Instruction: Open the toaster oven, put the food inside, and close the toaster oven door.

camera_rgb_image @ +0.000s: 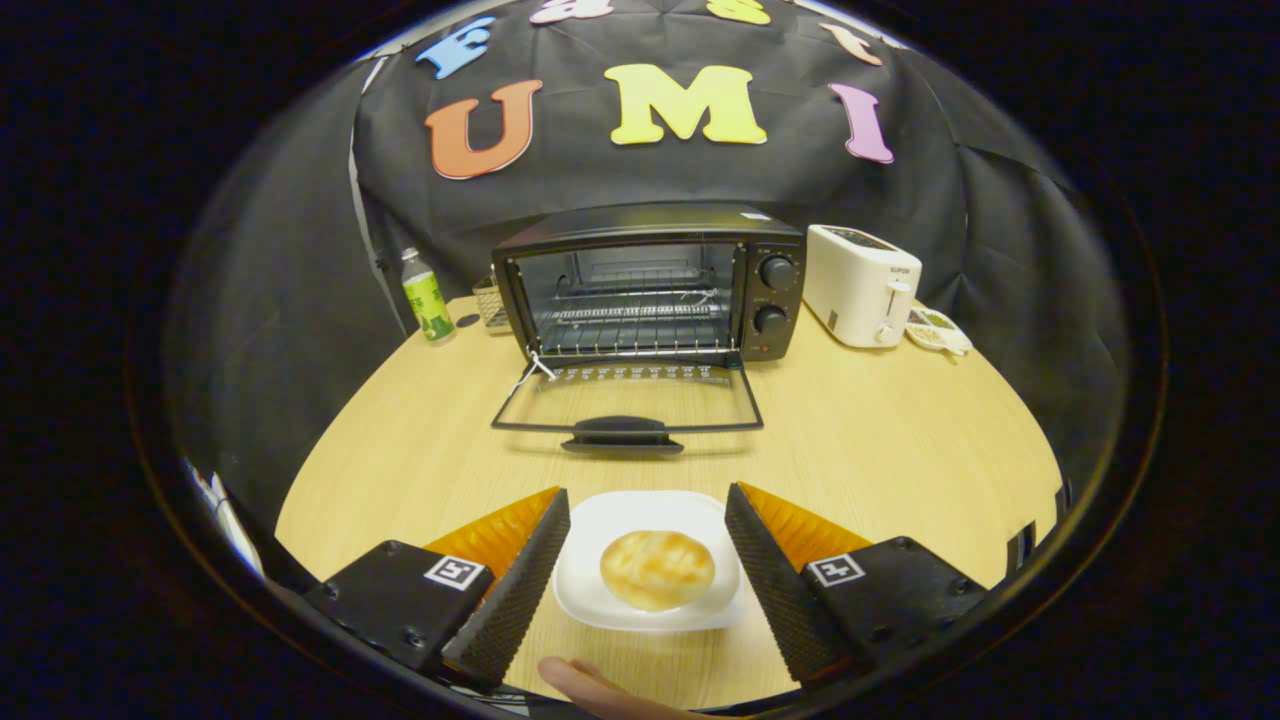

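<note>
Gripper (648,510) jaws wide apart, holding nothing; fingers sit either side of a white plate (600,590) w/ one round golden bun (657,569) on it, bun lying between the fingers, not touched. A fingertip (585,685) of a person's hand pokes in just below the plate. Beyond the fingers, toaster oven (655,285) w/ door (625,400) dropped fully open, flat on the wood table (900,440), handle toward the gripper; inside only wire rack (630,315), no food on it. Right of oven: white toaster (862,285), then small dish (937,331), contents too small to tell. Left of oven: bottle w/ green label (426,296) & small wire basket (488,303).
</note>
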Action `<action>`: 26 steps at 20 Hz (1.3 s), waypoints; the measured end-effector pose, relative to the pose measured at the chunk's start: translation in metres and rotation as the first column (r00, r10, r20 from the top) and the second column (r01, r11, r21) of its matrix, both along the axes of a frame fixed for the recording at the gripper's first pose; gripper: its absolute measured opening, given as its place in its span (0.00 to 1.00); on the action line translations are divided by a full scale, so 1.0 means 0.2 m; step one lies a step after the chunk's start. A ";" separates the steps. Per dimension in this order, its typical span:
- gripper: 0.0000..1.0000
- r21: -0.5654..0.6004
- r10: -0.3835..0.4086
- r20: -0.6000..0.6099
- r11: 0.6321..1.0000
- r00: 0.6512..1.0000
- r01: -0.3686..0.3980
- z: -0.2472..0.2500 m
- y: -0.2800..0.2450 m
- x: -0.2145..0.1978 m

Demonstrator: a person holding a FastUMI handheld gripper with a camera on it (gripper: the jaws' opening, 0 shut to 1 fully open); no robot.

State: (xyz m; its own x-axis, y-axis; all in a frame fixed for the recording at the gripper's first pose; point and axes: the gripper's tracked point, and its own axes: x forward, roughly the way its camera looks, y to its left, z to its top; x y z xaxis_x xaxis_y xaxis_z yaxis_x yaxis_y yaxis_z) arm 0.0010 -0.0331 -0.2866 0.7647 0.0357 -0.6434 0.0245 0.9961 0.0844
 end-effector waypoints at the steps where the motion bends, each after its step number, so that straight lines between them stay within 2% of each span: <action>1: 1.00 0.005 0.008 -0.007 1.000 1.000 -0.008 -0.01 0.00 -0.05; 9: 1.00 -0.057 0.024 0.040 0.998 0.999 -0.022 -0.15 0.00 -0.21; 14: 1.00 -0.085 0.011 0.042 0.996 0.999 -0.008 -0.28 -0.03 -0.21; 17: 1.00 -0.044 0.019 0.015 0.999 1.000 -0.018 -0.35 0.02 -0.20; 21: 1.00 -0.097 0.012 0.048 0.995 0.999 -0.007 -0.37 -0.02 -0.15; 24: 1.00 -0.061 -0.020 -0.007 0.998 1.000 0.019 -0.46 -0.03 -0.13; 26: 1.00 -0.049 -0.021 0.000 0.999 1.000 0.021 -0.48 -0.04 -0.11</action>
